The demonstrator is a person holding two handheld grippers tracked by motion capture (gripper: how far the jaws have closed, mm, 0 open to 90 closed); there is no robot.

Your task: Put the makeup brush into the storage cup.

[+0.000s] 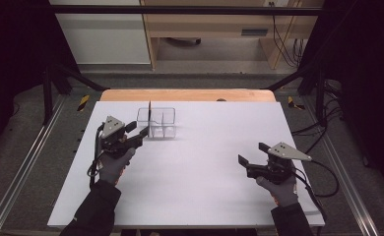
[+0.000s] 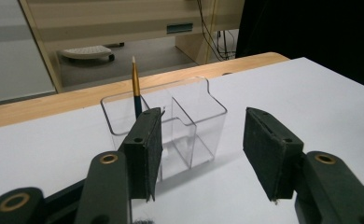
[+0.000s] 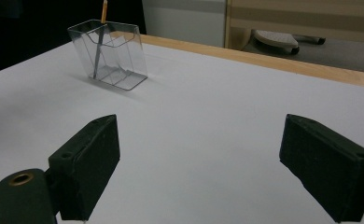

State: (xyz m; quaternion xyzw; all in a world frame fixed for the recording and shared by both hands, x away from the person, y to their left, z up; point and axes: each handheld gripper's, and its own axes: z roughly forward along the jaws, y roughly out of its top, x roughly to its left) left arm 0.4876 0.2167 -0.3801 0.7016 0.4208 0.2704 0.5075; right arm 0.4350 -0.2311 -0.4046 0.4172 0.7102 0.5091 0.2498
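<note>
One brush (image 2: 135, 86) upright in the organiser (image 1: 156, 123), tip up

One clear organiser, far-left on the white table (image 1: 200, 177), brush in a back compartment; left gripper (image 1: 136, 132) just beside its near-left corner, jaws wide, empty; right gripper (image 1: 251, 154) well apart, jaws wide, empty; nothing lies between them

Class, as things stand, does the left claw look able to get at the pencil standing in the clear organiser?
Probably yes. The left claw is open beside the clear organiser, and the pencil sticks up above its rim with nothing over it.
</note>
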